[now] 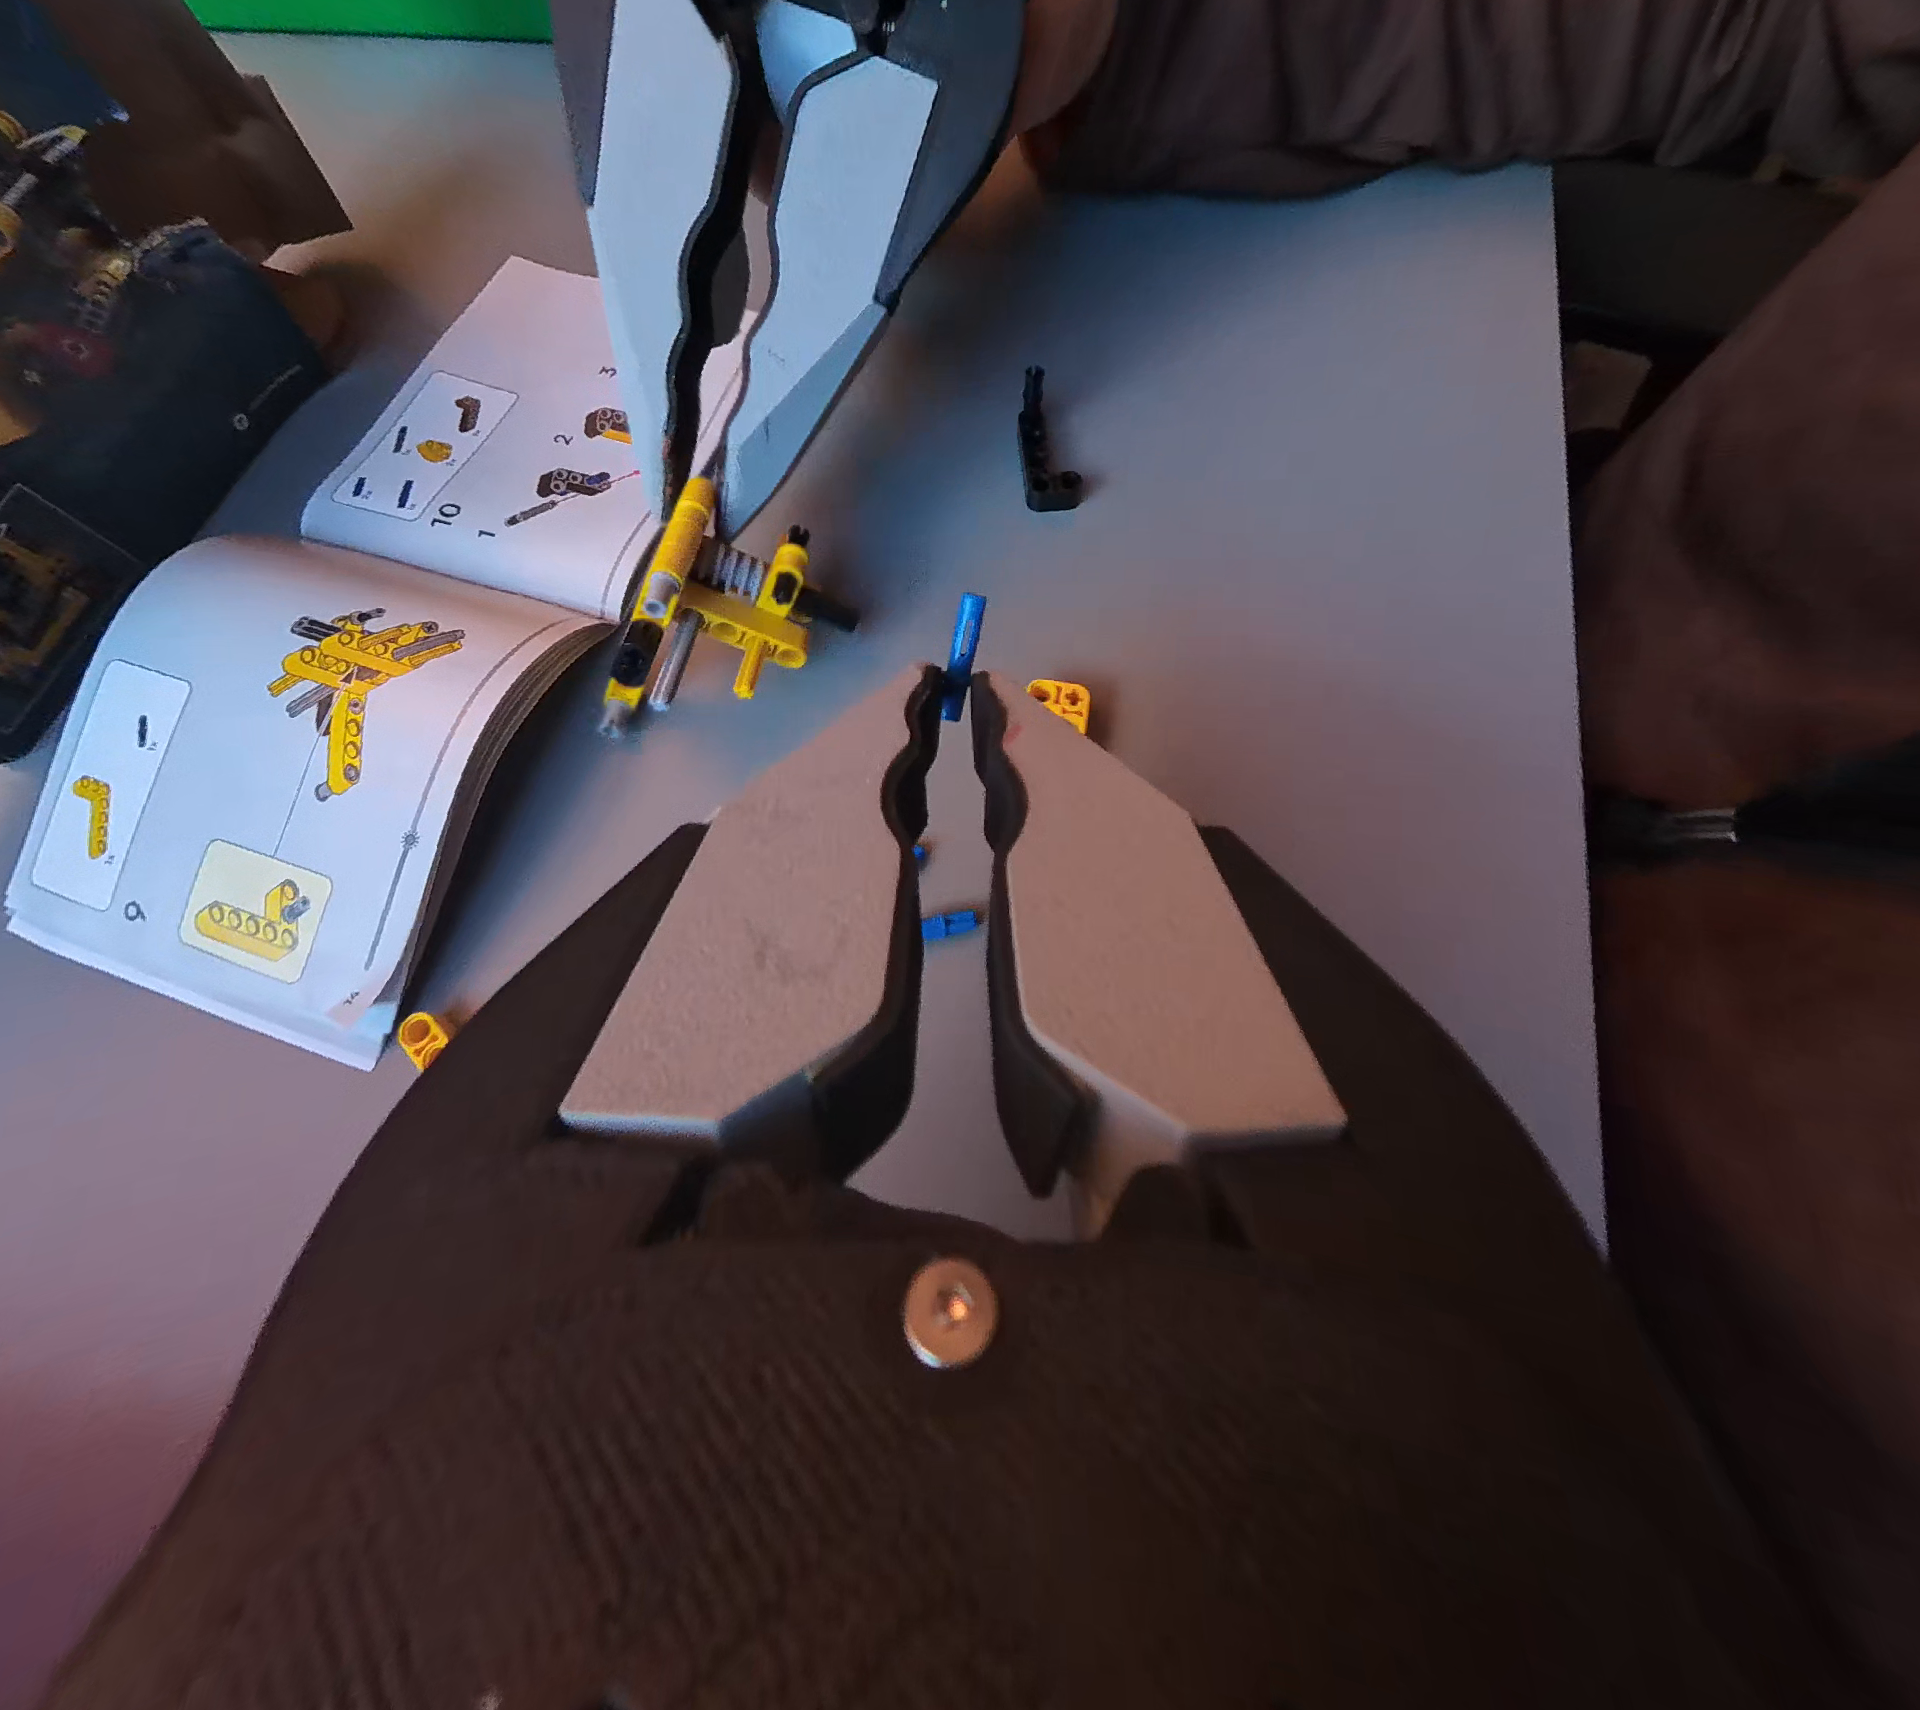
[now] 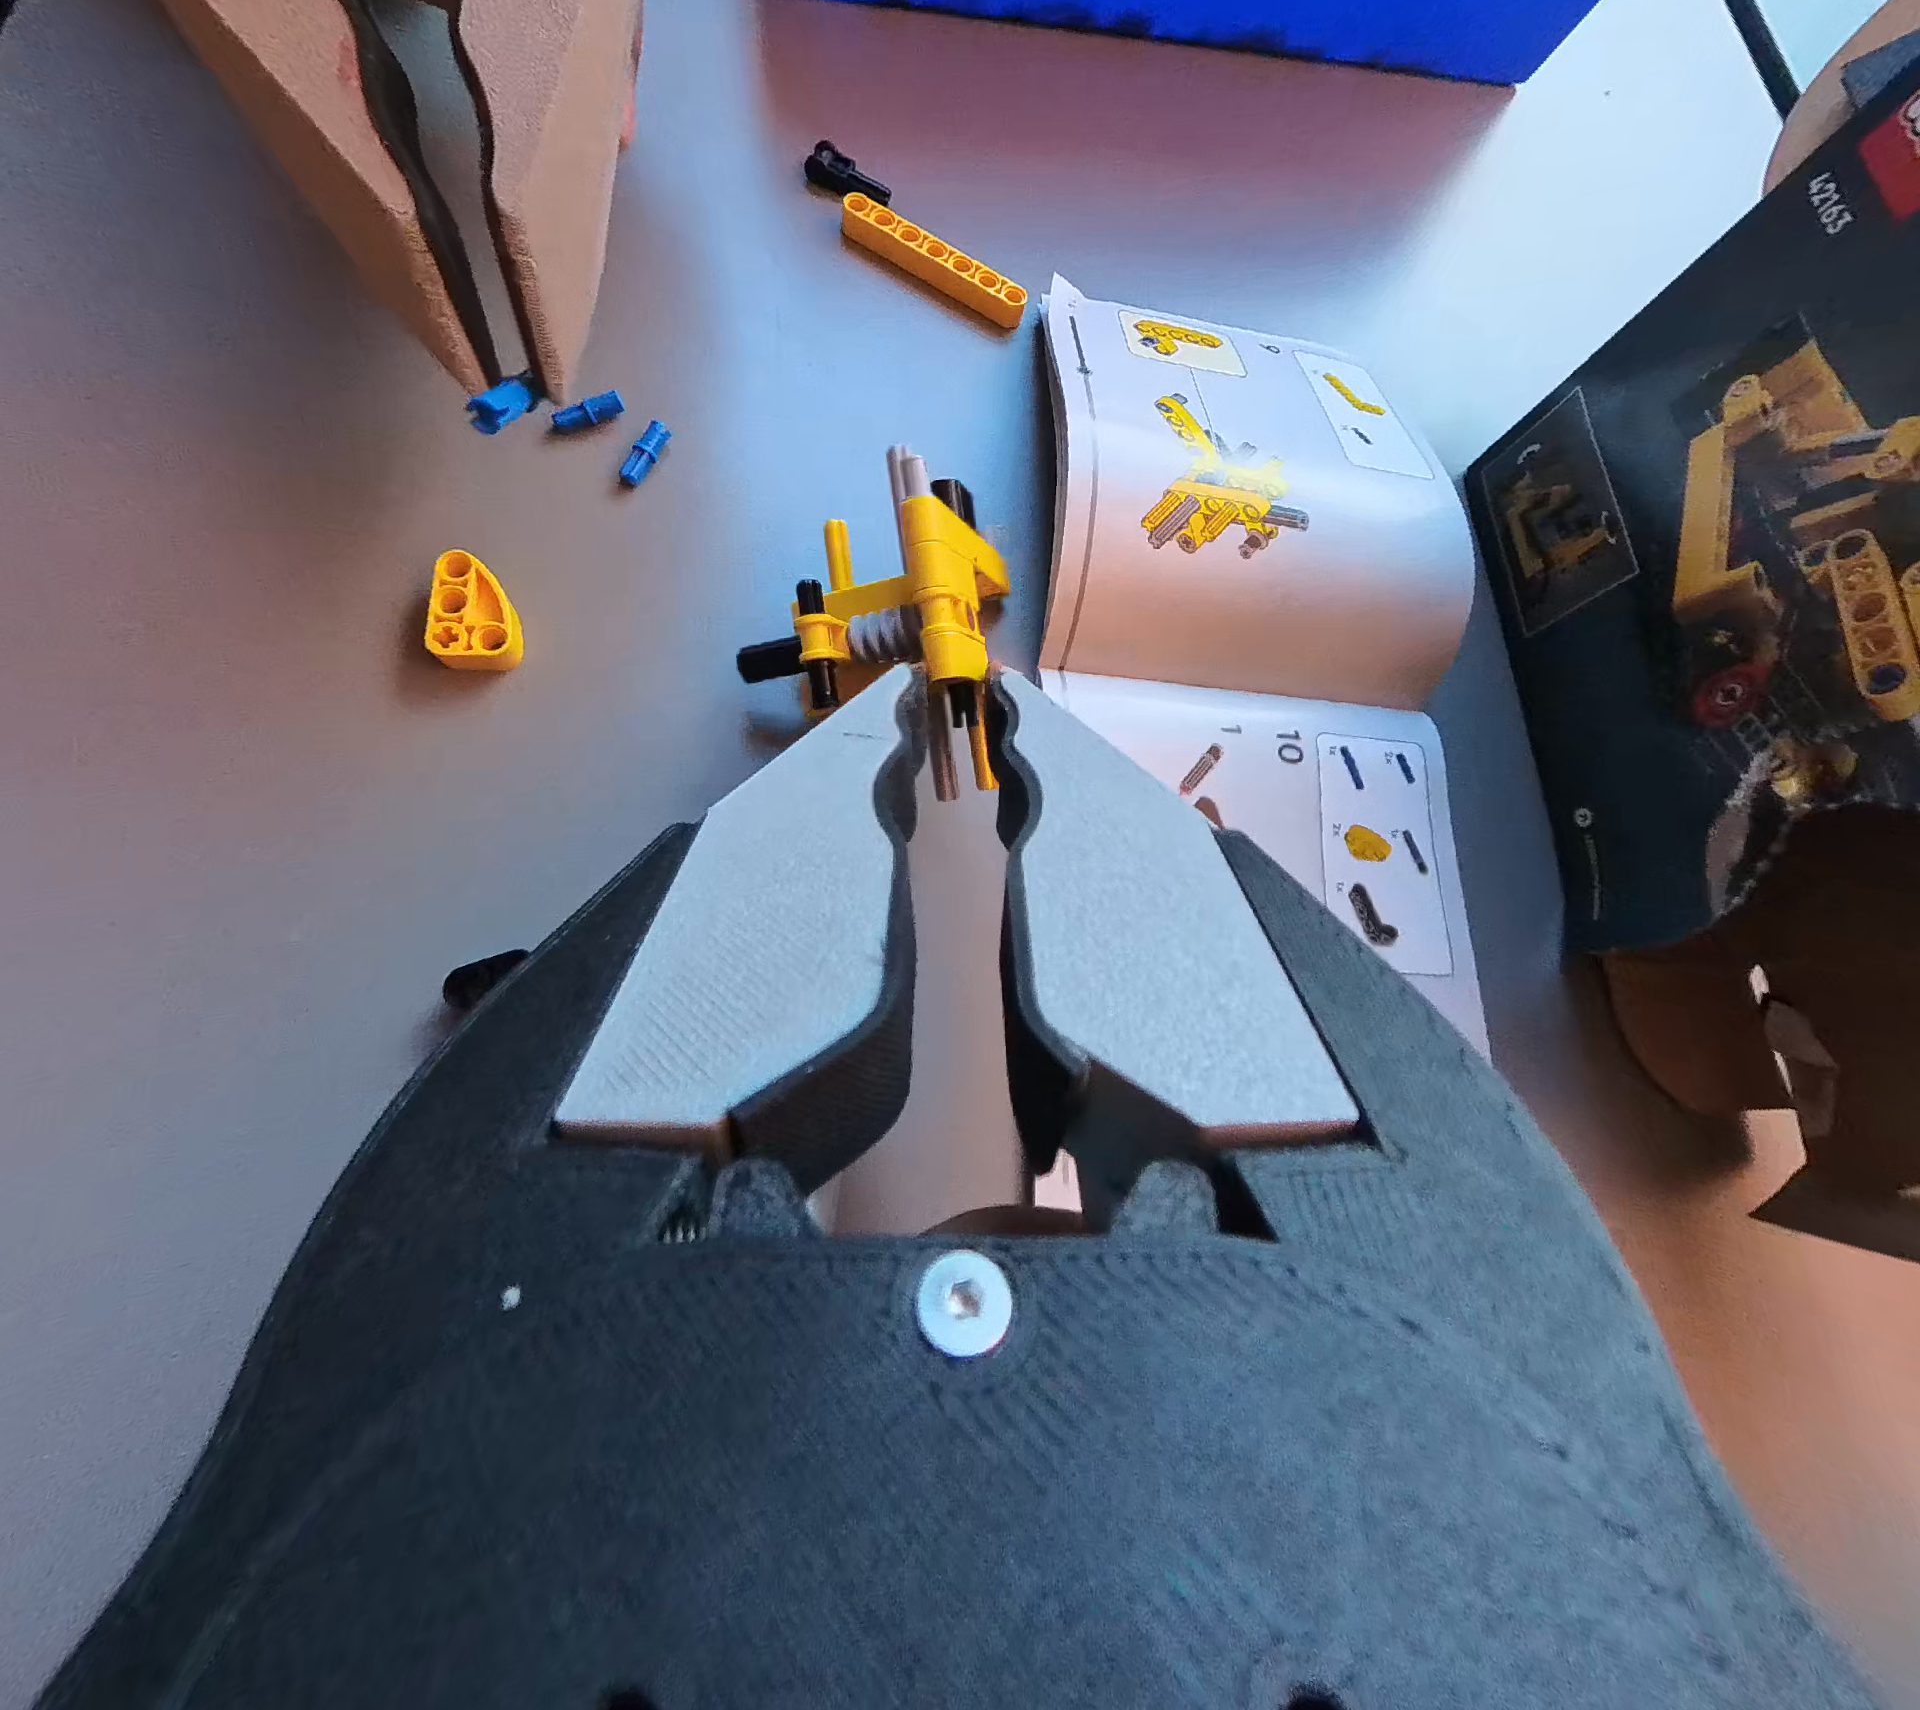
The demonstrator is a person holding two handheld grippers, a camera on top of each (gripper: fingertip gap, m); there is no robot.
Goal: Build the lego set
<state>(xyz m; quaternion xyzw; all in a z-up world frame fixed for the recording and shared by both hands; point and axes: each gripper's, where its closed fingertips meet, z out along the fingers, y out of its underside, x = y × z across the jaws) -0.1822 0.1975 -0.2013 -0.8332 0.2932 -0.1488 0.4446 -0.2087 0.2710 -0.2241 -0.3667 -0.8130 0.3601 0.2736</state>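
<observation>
The right gripper is clamping the yellow sub-assembly just beside the open instruction booklet, low over the tabletop. The left gripper is pinching a blue pin, fingers closed on it. It's looking tiny, stiff and slippery plastic, so I'd be gripping it mid-shaft.

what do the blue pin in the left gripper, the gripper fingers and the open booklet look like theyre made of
Blue pin: looks like hard moulded plastic, smooth and faintly glossy, with crisp edges. Left gripper fingers: probably 3D-printed plastic, matte grey, with fine layer lines; the dark wavy inner pads could be rubber, which the pictures leave open. Booklet: thin printed paper, its pages curling and catching a soft sheen.
</observation>
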